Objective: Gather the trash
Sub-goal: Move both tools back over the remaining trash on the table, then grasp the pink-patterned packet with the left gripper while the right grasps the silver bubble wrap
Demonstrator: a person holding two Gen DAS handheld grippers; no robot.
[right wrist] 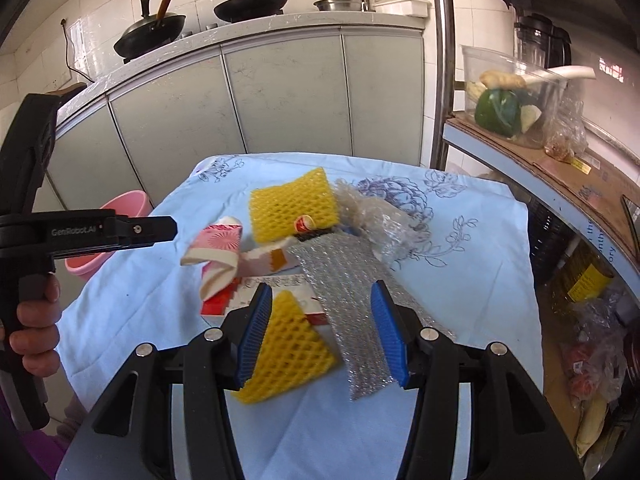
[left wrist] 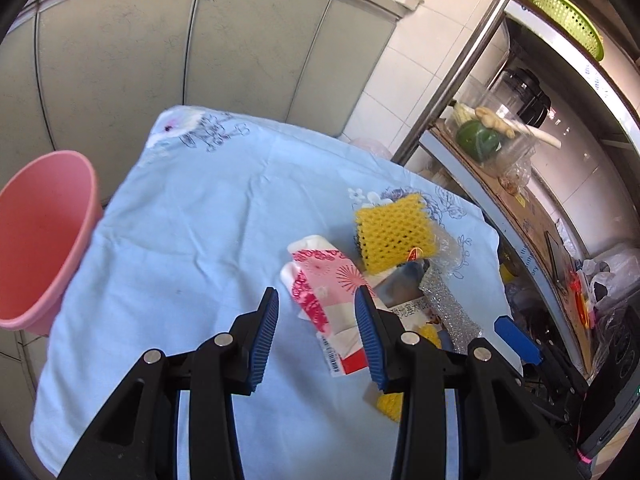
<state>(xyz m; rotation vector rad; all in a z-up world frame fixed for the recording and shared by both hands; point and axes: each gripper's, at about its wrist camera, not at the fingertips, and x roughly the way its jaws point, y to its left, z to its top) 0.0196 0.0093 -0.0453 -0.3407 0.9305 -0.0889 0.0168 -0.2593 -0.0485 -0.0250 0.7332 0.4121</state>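
A pile of trash lies on a light blue cloth [left wrist: 192,216] over a table. It holds a pink-and-white wrapper [left wrist: 320,280], a yellow foam net [left wrist: 394,232], a silver bubble strip [right wrist: 348,292], clear crumpled plastic [right wrist: 380,216] and a second yellow foam net [right wrist: 292,348]. My left gripper [left wrist: 318,340] is open just above the pink wrapper's near end. My right gripper [right wrist: 320,332] is open, with the near yellow net and the silver strip between its fingers. A pink bin [left wrist: 40,240] stands at the table's left edge.
Grey cabinet doors [right wrist: 280,92] with woks on the counter stand behind the table. A metal shelf rack [right wrist: 560,168] on the right holds a clear tub of vegetables [right wrist: 508,100], a blender and bags. The left gripper's body [right wrist: 80,232] shows at left in the right wrist view.
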